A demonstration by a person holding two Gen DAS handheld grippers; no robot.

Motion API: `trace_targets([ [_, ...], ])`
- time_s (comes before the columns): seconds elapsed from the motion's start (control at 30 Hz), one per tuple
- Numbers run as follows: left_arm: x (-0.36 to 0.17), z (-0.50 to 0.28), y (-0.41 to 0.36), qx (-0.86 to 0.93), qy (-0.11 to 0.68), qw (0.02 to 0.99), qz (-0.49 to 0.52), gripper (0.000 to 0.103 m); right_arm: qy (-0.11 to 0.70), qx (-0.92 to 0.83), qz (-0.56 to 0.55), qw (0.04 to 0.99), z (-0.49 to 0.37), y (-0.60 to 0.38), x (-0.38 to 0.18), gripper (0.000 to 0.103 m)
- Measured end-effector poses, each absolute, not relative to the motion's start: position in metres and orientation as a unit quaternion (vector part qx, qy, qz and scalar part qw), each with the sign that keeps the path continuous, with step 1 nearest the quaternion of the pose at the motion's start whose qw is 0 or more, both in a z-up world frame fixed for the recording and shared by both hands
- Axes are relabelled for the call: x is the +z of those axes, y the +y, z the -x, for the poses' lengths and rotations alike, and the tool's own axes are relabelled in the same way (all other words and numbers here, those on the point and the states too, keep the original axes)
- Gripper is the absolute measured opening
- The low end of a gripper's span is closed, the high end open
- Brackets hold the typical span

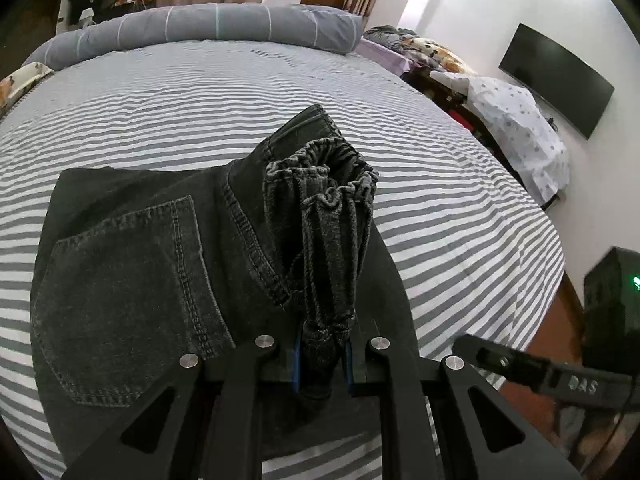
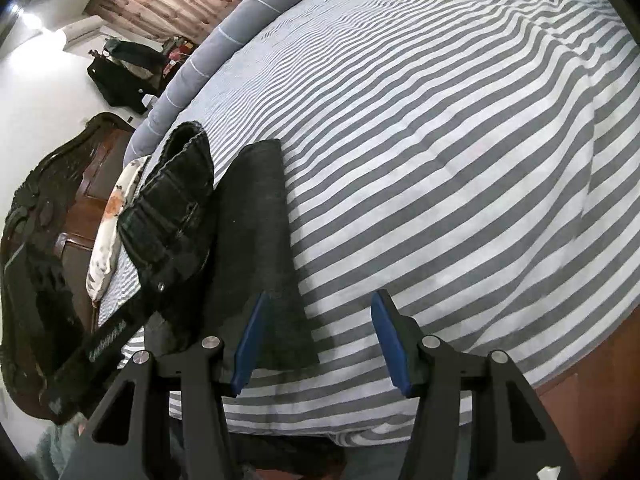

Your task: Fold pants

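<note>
left gripper – clamps bunched cuff of pants (dark denim) | right gripper – fingers wide, empty, over striped bed

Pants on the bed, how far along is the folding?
Partly done: the pants already lie doubled on the striped bed. In hand: the left gripper clamps the bunched cuffs. Left: laying them down; the right gripper is open.

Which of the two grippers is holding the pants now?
The left gripper: it is shut on a bunched fold of the black pants. The right gripper is open, with nothing between its blue pads.
</note>
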State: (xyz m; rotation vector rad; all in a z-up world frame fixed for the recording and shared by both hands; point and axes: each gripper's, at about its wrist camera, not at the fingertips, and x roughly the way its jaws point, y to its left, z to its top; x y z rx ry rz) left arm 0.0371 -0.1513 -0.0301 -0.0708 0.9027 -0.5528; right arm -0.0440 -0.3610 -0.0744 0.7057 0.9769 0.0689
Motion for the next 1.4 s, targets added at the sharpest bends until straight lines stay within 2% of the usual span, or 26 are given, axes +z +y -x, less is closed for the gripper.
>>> trace_targets([
  [0.27,-0.041,-0.026,-0.153,-0.256,0.426,0.868,-0.002,0.017,0.46,0.03,-0.343,0.819,0.048,-0.365,-0.083,0.052],
  [0.33,-0.045,-0.026,-0.155,-0.262,0.431,0.863,-0.014,0.026,0.46,0.03,-0.344,0.818,0.049,-0.367,-0.083,0.052],
  [0.4,-0.045,-0.026,-0.152,-0.285,0.444,0.849,0.021,0.047,0.457,0.03,-0.341,0.821,0.049,-0.366,-0.08,0.052],
  [0.5,-0.039,-0.02,-0.149,-0.314,0.444,0.838,0.045,0.058,0.453,0.034,-0.339,0.824,0.049,-0.364,-0.076,0.052],
  [0.73,-0.031,-0.012,-0.109,-0.316,0.46,0.826,0.079,0.06,0.43,0.101,-0.357,0.823,0.042,-0.349,-0.062,0.053],
  [0.93,-0.023,-0.015,-0.05,-0.243,0.44,0.861,0.08,0.06,0.436,0.144,-0.348,0.817,0.017,-0.311,-0.056,0.056],
  [1.2,-0.043,-0.03,0.014,-0.162,0.451,0.872,0.095,0.06,0.458,0.101,-0.371,0.802,-0.025,-0.301,-0.074,0.055],
  [1.33,-0.052,-0.033,0.018,-0.162,0.452,0.873,0.086,0.06,0.464,0.082,-0.365,0.803,-0.029,-0.298,-0.077,0.03],
  [1.4,-0.054,-0.039,0.013,-0.166,0.452,0.872,0.083,0.061,0.465,0.079,-0.364,0.803,-0.025,-0.3,-0.074,0.024],
])
